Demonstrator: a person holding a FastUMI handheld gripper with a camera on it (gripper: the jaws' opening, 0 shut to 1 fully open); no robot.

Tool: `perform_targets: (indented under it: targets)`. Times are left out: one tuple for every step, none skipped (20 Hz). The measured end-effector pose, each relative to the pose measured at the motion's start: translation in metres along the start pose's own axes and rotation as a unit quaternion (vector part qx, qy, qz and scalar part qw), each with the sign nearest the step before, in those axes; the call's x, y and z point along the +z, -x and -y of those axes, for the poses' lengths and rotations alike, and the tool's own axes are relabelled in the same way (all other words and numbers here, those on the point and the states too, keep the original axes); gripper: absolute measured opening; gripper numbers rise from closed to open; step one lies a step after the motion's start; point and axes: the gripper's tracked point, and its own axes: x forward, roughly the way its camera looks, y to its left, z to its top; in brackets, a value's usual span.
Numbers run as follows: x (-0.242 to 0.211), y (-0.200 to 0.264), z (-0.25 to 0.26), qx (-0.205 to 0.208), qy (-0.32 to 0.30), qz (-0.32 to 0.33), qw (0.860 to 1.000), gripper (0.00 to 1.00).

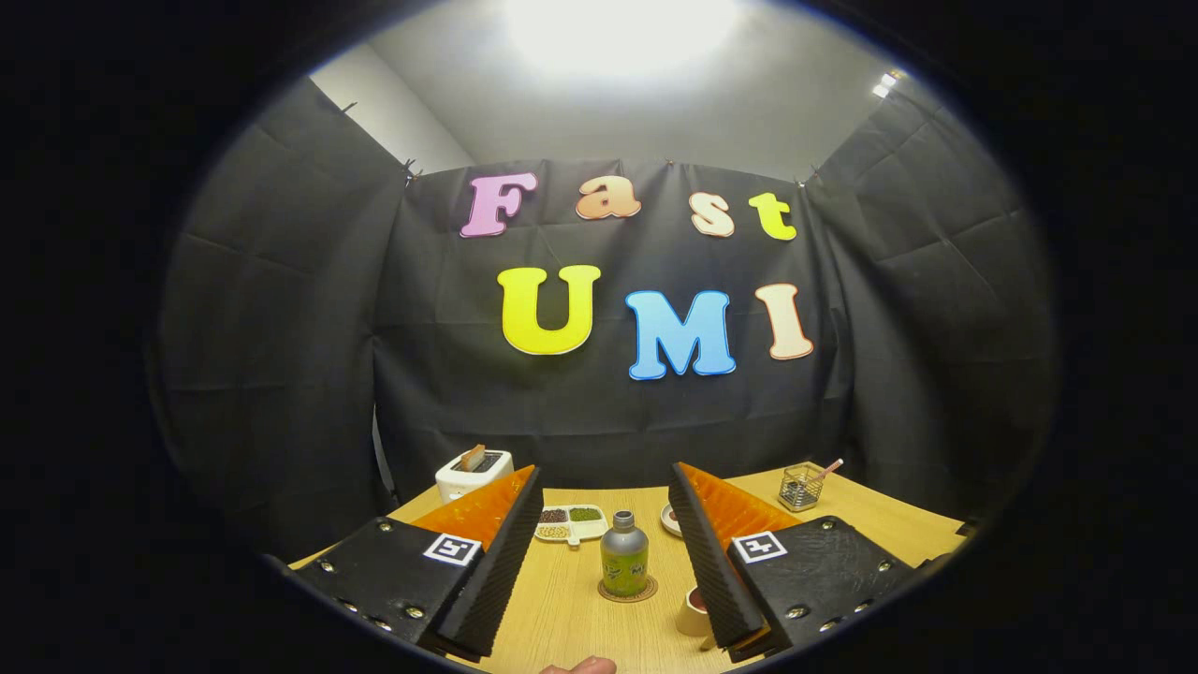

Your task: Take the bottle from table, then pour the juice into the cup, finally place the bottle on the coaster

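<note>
Gripper (606, 524) held spread wide, nothing grasped. Bottle (624, 560) seen upright on coaster (628, 592), lower centre, between fingers, beyond tips. Cup (693, 613) partly hidden beside right finger on table (562, 608).

Gripper (604, 524) held level above the table (562, 608), fingers (496, 562) spread wide apart with nothing gripped, tips reaching toward the table's far side, a person's fingertip (582, 666) showing just behind them.
</note>
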Motion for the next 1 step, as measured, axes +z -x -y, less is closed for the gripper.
perform_targets:
  targets:
    - [-0.0003,0.0004,-0.0003,0.0,0.001,-0.001,1.0,0.83]
